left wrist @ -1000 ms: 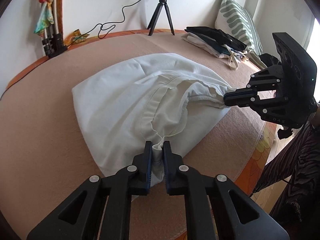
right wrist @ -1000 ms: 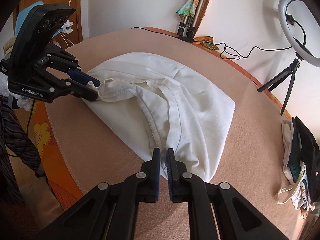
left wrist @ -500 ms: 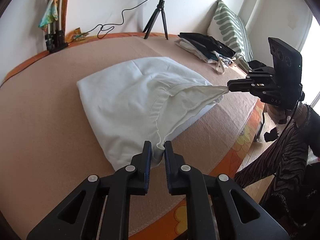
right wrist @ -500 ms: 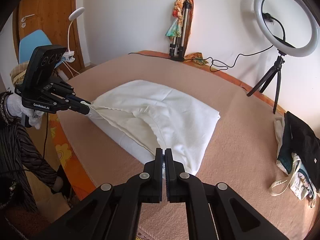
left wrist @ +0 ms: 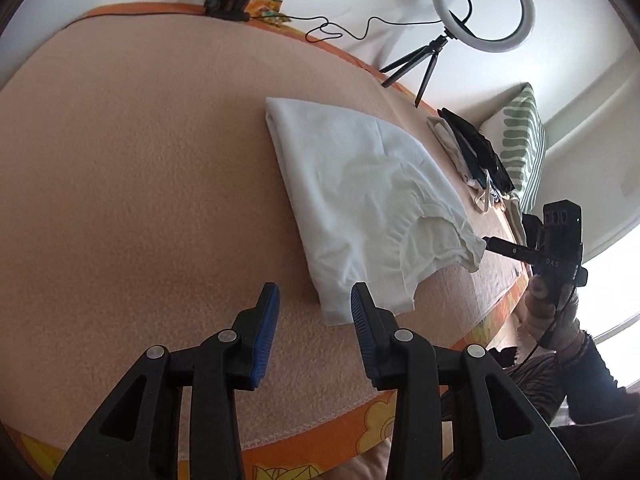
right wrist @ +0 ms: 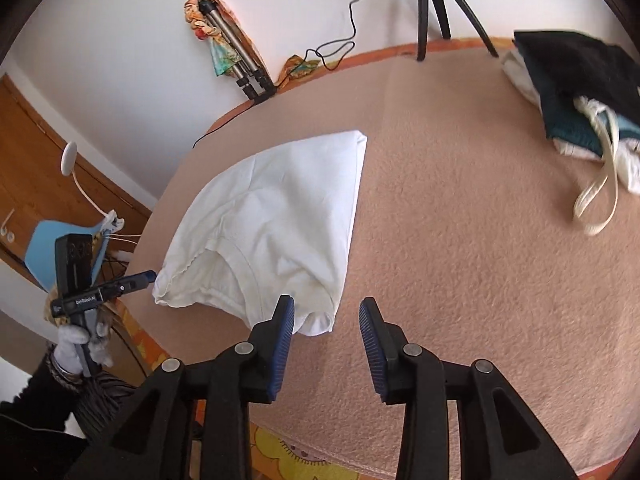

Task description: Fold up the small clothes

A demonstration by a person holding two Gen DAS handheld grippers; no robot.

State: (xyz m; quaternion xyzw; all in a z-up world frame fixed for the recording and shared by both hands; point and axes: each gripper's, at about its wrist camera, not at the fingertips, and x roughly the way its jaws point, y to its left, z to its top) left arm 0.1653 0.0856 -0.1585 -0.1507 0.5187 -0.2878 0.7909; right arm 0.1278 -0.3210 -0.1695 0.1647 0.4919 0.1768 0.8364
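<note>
— Where is the white garment (left wrist: 360, 200) lying?
— It is lying folded on the peach blanket (left wrist: 140, 180), near the front edge.
— And the grippers?
— The left gripper (left wrist: 315, 312) and the right gripper (right wrist: 327, 322) are hovering beside its corners, jaws just opening, nothing between the pads.

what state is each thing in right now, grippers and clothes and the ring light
left gripper: open, jaws have just been opening, nothing between them
right gripper: open, jaws have just been opening, nothing between them
white garment: folded, lying released on the blanket
pile of clothes: stacked at the far edge, a strap trailing out
ring light: upright on its tripod, whether lit cannot be told
</note>
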